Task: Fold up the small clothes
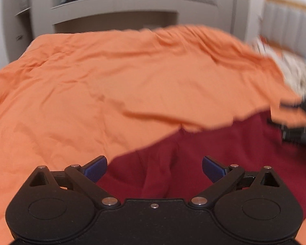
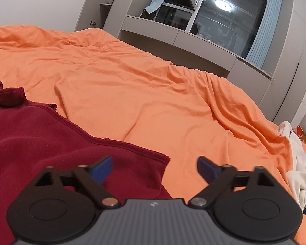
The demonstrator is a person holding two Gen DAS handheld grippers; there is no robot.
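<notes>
Left wrist view shows the left tool (image 1: 154, 168) with its blue fingertips (image 1: 97, 168) spread wide and nothing between them, hovering over a dark red garment (image 1: 224, 153) that lies on the orange bed cover (image 1: 91, 81) at near right. At the far right edge the other tool's dark body is blurred. Right wrist view has the right tool (image 2: 154, 168) spread as well, pinching nothing, above the garment's near right corner, whose hemmed edge (image 2: 104, 138) runs diagonally. Pale cloth (image 2: 299, 173) is heaped at the right.
</notes>
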